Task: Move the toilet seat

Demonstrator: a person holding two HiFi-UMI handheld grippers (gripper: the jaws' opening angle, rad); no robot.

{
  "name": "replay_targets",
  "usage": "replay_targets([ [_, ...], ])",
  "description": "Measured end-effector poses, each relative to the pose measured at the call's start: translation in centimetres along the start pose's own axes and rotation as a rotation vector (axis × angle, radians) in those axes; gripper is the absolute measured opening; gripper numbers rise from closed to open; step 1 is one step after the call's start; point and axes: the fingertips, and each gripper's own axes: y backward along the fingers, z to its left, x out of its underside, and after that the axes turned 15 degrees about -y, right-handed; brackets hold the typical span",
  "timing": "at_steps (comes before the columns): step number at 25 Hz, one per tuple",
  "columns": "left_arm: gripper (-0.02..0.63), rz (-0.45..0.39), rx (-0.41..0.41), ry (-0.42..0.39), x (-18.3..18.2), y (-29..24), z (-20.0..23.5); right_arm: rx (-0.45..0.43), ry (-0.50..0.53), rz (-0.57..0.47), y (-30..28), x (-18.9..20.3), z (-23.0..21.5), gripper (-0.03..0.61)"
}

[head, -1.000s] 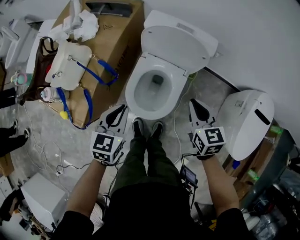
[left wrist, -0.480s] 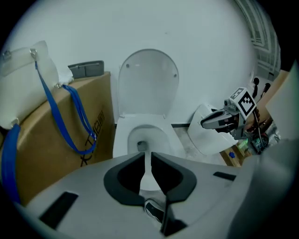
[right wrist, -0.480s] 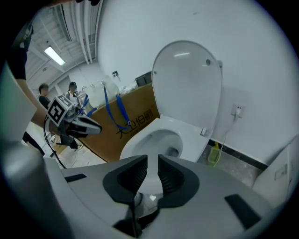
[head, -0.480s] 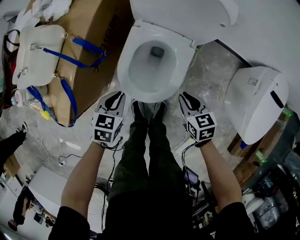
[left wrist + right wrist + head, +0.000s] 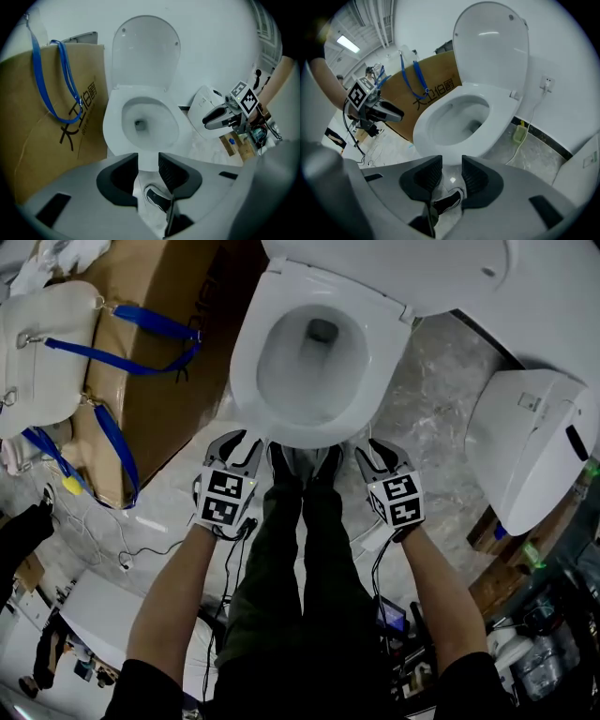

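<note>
The white toilet seat lies flat on the bowl, with the lid raised against the wall behind it. My left gripper hangs just off the bowl's front left rim. The right gripper hangs off the front right rim. Both point steeply down; their jaws have just been opening and stand apart with nothing between them. In the left gripper view the seat lies beyond my left gripper. In the right gripper view the seat and lid rise past my right gripper.
A cardboard box with blue straps stands close to the toilet's left, bearing a white toilet part. Another white toilet unit sits on the right. The person's shoes touch the bowl's front. Cables trail over the floor.
Both grippers have come down and closer to the bowl's front rim. Their jaws went from shut to apart. The toilet fills more of the head view.
</note>
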Motion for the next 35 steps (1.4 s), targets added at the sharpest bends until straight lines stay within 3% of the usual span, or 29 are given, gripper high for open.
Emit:
replay_targets([
  [8,0.182,0.112,0.063,-0.131,5.3,-4.9,-2.2,0.052,0.045,0.053,-5.0,3.2,-1.6,0.175],
  [23,0.195,0.139,0.059,-0.116,7.1,-8.0,-1.5,0.059,0.145,0.107,-8.2,3.9,-1.5,0.179],
  [35,0.195,0.121,0.041,-0.103,6.7,-7.7,-1.4,0.04,0.135,0.137,-8.2,3.9,-1.3,0.179],
])
